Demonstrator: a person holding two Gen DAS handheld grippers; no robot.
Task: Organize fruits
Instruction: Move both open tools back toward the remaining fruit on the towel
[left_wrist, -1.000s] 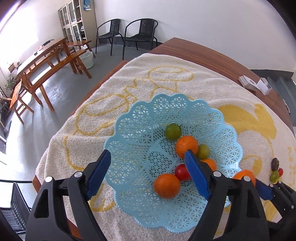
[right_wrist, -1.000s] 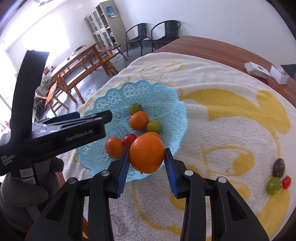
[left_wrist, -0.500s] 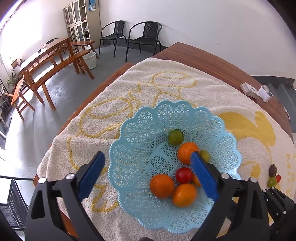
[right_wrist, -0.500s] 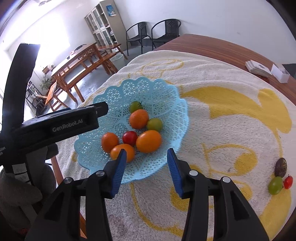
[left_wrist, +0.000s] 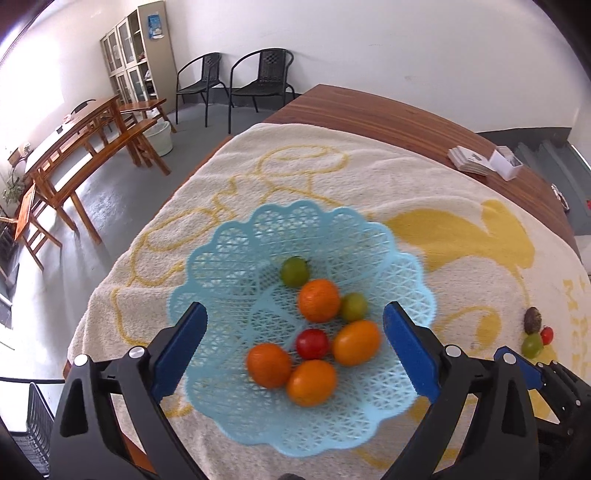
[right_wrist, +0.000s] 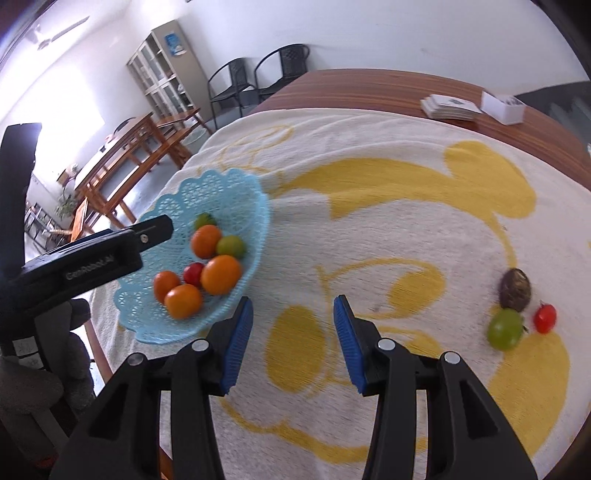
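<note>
A light blue lattice basket sits on a cream and yellow towel. Inside lie several oranges, two green fruits and a red tomato. My left gripper hovers open over the basket's near side, empty. My right gripper is open and empty above the towel, right of the basket. On the towel's right side lie a dark brown fruit, a green fruit and a small red tomato; the left wrist view shows the same dark brown fruit.
The towel covers a wooden table. A stack of cards and a white box lie at the table's far edge. Chairs, benches and a cabinet stand on the floor beyond the table.
My right gripper opened and let an orange drop into the basket, then swung right, away from the basket. My left gripper drew back slightly, staying open.
</note>
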